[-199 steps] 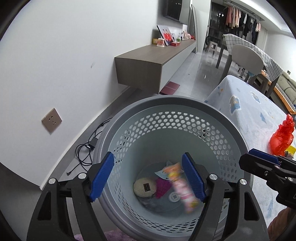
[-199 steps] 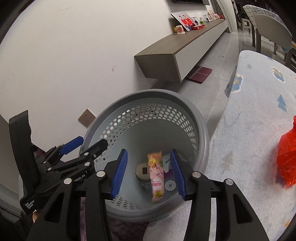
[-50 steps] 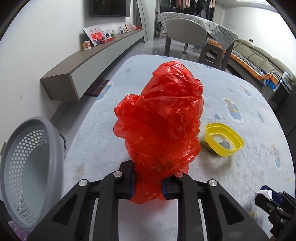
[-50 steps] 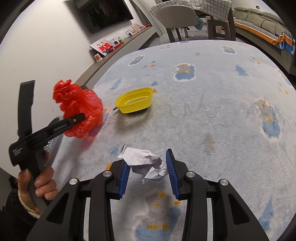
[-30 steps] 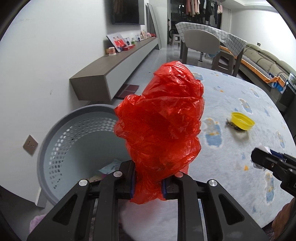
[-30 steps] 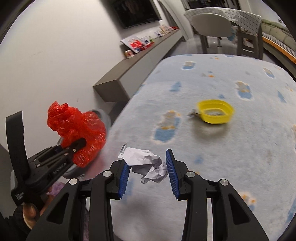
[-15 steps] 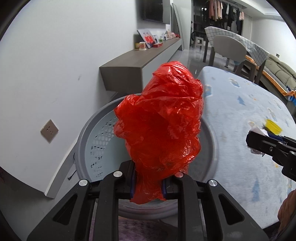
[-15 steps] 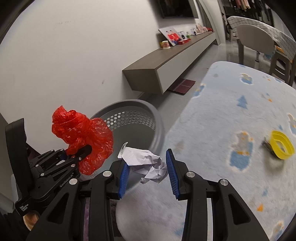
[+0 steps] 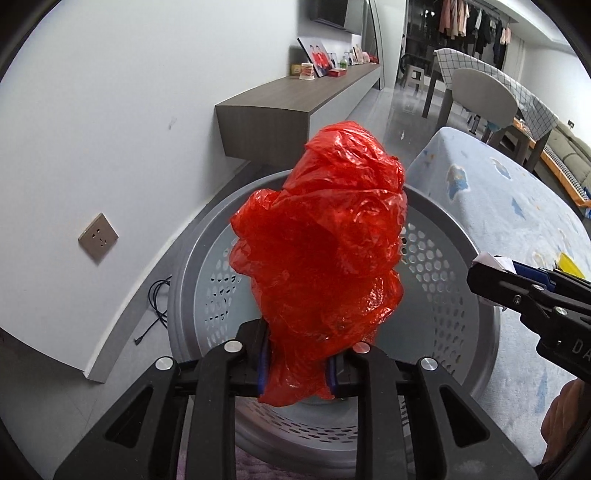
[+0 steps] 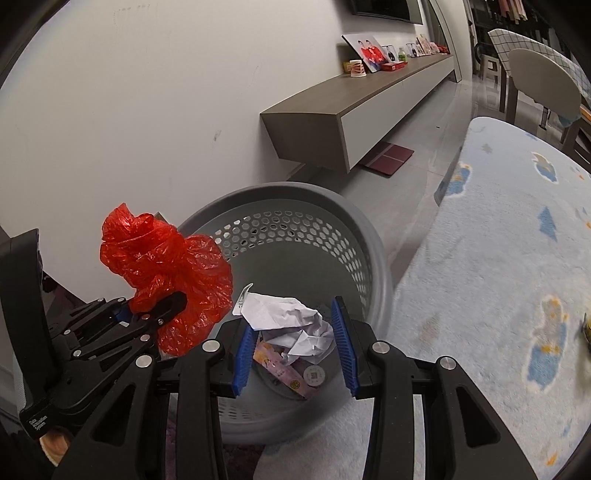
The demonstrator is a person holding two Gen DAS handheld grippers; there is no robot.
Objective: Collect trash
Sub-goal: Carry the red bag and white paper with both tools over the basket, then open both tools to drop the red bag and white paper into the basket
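Right wrist view: the right gripper [image 10: 293, 338] pinches soft, light crumpled paper [image 10: 291, 323] and the left gripper [image 10: 155, 312] pinches a slippery red plastic bag [image 10: 166, 273] over the near gray basket [image 10: 376, 266].

Living room corner beside a white wall

A white wall [image 9: 147, 110] is running along the left, carrying a socket plate [image 9: 98, 237] low down, with a black cable [image 9: 157, 306] lying on the grey floor [image 10: 417, 162] beneath it. A long floating shelf [image 9: 295, 96] is holding framed photos [image 10: 365, 51] and small items. A pale blue patterned rug [image 10: 498, 240] is spreading to the right. A grey chair [image 9: 480, 96] is standing at a table with a checked cloth [image 9: 517, 92], clothes [image 9: 472, 22] are hanging behind it, and a sofa [image 9: 569, 155] is showing at the far right.
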